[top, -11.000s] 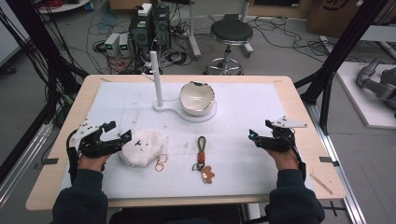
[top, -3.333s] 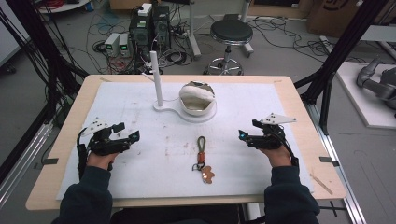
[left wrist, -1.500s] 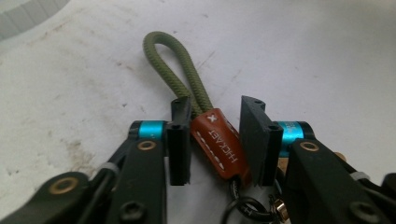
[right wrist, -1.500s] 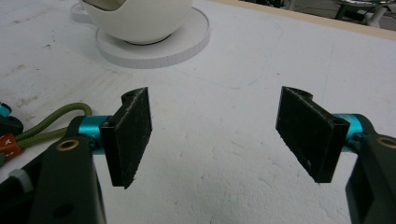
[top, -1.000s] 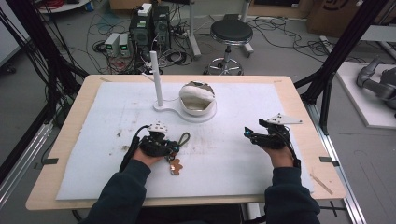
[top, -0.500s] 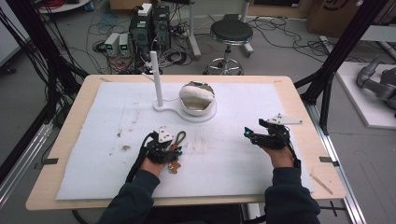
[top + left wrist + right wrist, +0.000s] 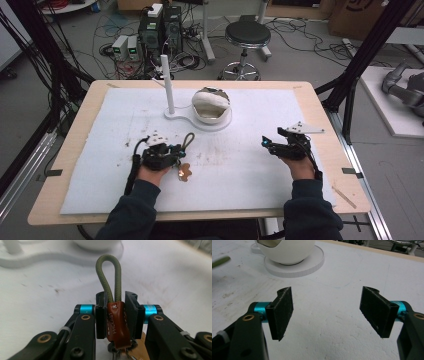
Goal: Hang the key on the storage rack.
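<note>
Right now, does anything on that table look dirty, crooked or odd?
Yes, mildly: brownish smudges dirty the white mat near the left gripper, which is clamped on a keychain. The white bowl sits tipped on its stand, opening sideways.

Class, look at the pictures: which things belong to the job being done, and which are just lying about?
Part of the job:
left gripper, shut on the keyring
keyring with green cord loop
white stand with bowl

Lying about:
right gripper, open
stool
</note>
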